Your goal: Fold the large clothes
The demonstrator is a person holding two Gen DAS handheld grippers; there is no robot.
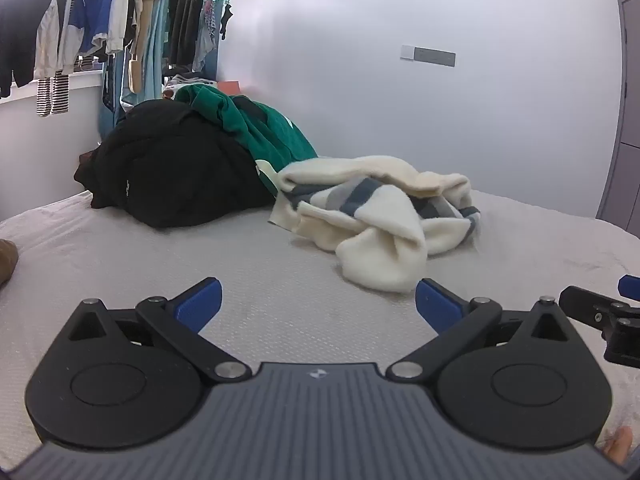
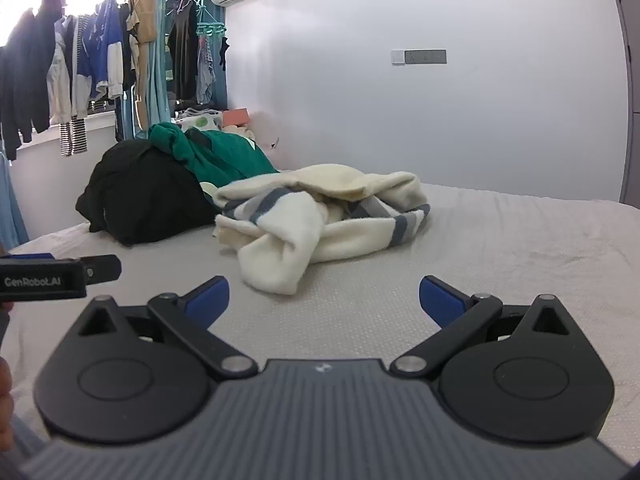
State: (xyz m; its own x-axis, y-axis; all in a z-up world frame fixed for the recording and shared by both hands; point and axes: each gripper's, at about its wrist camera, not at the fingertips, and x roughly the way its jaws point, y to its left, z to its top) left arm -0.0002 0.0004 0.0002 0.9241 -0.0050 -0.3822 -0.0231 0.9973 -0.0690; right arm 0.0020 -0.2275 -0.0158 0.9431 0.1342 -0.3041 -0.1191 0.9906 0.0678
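A crumpled cream fleece garment with grey-blue stripes (image 1: 380, 216) lies on the bed (image 1: 160, 264), also in the right wrist view (image 2: 320, 216). Behind it a black garment (image 1: 176, 172) (image 2: 148, 196) and a green garment (image 1: 256, 124) (image 2: 224, 156) are heaped together. My left gripper (image 1: 318, 304) is open and empty, low over the bed in front of the cream garment. My right gripper (image 2: 324, 300) is open and empty, beside the left one and just short of the cream garment's nearest fold. Each gripper shows at the edge of the other's view.
The bed has a pale textured cover (image 2: 520, 248). Clothes hang on a rack (image 2: 100, 60) by the window at the back left. A white wall (image 1: 440, 112) stands behind the bed, a grey cabinet (image 1: 624, 120) at the right. A brown object (image 1: 7, 260) lies at the left edge.
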